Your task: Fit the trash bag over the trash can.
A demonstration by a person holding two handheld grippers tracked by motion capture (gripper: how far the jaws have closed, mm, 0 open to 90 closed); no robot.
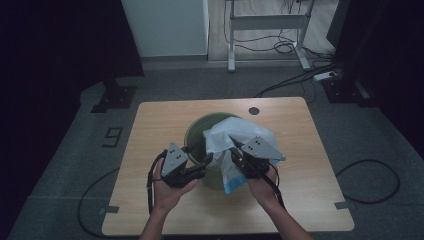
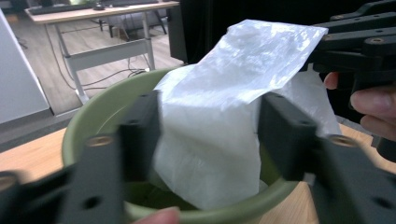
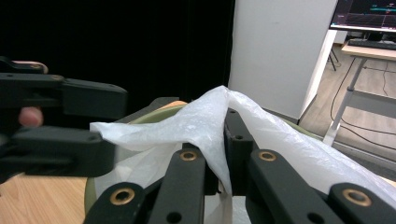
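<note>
At frame centre, the right gripper (image 3: 219, 154) pinches the bag (image 1: 240, 136); spread it evenly over the bin (image 2: 93, 126) rim, left gripper (image 2: 210, 135) gaping wide.

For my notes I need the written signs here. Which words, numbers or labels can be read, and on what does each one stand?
"9": black tape figure on the grey floor, left of the wooden table.
Monitor in the right gripper view: lines on its screen, too small to read.
Plastic bag, green bin: no print legible.
</note>
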